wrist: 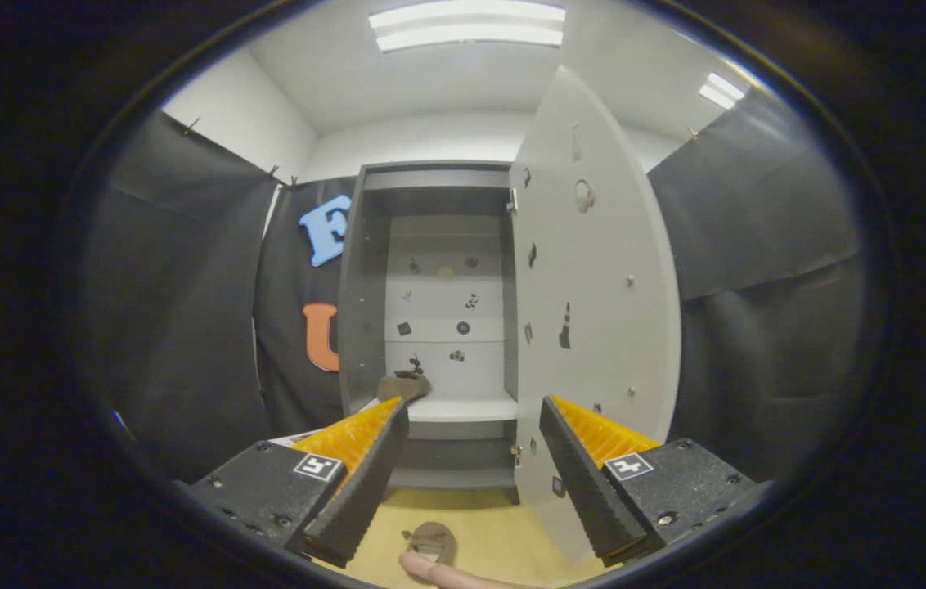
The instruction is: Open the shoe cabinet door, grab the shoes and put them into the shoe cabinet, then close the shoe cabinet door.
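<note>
The hand-held gripper (471,483) was held with fingers apart, grasping nothing, before the open shoe cabinet (438,327); one shoe (403,384) lay on its shelf (463,407), its heading unclear.

Two shoes (402,384) (433,541), one shoe cabinet (365,270), one door (594,327).

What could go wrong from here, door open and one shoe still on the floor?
1. The gripper is open and empty; the floor shoe lies low between its fingers beside a person's finger, so a grab might pinch it.
2. The open door stands close on the right and could get bumped.
3. The shoe on the shelf sits near the edge.
</note>
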Demonstrator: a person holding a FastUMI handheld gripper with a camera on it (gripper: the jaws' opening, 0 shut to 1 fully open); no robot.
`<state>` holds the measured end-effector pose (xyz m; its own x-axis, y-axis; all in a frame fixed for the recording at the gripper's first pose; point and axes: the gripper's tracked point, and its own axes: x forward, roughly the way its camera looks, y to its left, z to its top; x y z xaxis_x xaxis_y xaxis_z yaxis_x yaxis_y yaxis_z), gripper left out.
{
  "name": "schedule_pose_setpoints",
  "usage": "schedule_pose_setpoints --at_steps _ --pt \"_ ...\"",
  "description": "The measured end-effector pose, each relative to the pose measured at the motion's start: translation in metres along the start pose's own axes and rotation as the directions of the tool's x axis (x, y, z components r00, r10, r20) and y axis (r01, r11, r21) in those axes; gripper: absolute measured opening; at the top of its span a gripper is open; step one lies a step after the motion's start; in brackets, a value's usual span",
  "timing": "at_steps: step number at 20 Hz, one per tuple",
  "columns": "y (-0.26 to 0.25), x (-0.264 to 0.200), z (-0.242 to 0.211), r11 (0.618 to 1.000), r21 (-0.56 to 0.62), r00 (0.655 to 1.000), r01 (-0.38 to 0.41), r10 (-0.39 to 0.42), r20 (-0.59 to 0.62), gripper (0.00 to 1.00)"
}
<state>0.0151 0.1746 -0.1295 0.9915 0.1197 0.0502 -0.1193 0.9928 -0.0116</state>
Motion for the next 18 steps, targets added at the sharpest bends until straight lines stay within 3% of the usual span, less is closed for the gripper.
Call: schedule_pose_setpoints --at_steps 4,9,11,18 --pt "0.039 0.004 -0.065 0.998 -0.001 0.993 -0.055 0.055 -0.1 1.0" --pt "0.053 0.021 -0.136 0.997 0.028 0.982 -0.065 0.069 -0.173 1.0" --pt "0.058 0.029 -0.17 0.998 0.021 0.969 -0.063 0.066 -0.237 1.0" --pt "0.104 0.037 -0.26 0.984 0.059 0.905 -0.166 0.176 -0.387 1.0"
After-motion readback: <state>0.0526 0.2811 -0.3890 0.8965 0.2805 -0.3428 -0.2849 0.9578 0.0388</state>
